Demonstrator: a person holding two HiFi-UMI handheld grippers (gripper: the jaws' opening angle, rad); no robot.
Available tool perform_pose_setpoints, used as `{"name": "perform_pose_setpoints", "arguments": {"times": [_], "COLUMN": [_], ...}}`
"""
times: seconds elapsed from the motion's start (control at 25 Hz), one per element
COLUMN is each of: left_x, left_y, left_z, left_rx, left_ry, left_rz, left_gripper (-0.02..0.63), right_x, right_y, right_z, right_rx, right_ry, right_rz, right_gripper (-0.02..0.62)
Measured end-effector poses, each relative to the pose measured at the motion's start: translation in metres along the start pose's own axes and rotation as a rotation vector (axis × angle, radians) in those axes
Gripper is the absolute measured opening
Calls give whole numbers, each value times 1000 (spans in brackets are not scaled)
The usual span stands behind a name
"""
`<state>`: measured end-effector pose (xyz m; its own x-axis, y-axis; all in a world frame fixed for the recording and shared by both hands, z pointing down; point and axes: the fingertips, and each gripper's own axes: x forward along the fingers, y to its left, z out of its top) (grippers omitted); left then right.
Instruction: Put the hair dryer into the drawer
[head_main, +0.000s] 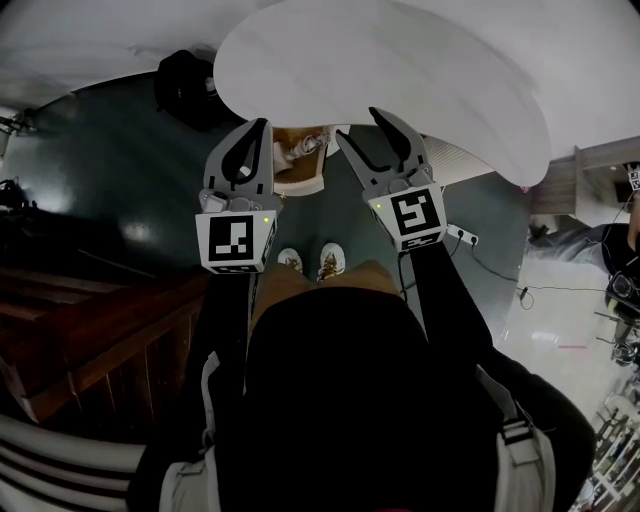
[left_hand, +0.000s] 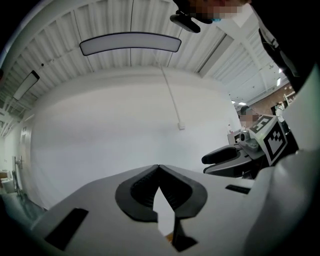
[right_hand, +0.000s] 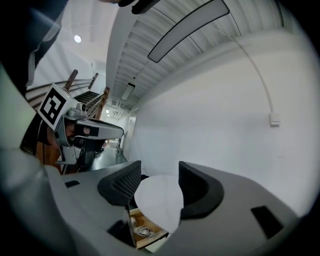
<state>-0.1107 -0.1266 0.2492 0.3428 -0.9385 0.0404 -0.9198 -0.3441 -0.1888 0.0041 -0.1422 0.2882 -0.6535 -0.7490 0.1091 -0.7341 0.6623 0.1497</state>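
Left gripper (left_hand: 159, 167) has its jaws together at the tips, empty; right gripper (right_hand: 160, 169) has jaws well apart, holding nothing.

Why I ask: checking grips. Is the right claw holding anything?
No, the right claw stands open with nothing in it.

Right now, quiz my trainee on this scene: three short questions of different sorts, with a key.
1. True or false: the left gripper has its fingers meeting at the tips.
2. Which has its fingers apart? A) left gripper B) right gripper C) neither
3. Fill in: the drawer under the white table stands ____ (open or closed).
Key: 1 true; 2 B; 3 open.
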Motion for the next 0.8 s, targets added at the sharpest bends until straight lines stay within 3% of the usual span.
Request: {"name": "perform_pose_setpoints", "arguments": {"times": [0.2,0.28,0.32,0.36,0.48,0.8], "left_x": [-1,0,0,1,4,6], "left_y": [-2,-4,-4,-5,-9,-7], "left_z": [0,1,2,2,7,12], "left_rx": [-3,-2,-1,0,11,12], "left_ry": [6,4,4,4,-7,-19], "left_rz": [-2,-8,-11,-14,-29,-29], "left_gripper": [14,14,14,14,14,14], "right_x": [-2,-5,-7,-9,-10,-9], "right_y": [3,6,7,9,4,-3], "right_z": [3,5,6,7,5,5], "right_rx": [-15,-27,-23,-5,71,41], "right_ry": [0,-4,-7,-10,-11,9], "right_rz": [24,39,50,62,64,25], "right_gripper": [199,143,57,26,26,26]}}
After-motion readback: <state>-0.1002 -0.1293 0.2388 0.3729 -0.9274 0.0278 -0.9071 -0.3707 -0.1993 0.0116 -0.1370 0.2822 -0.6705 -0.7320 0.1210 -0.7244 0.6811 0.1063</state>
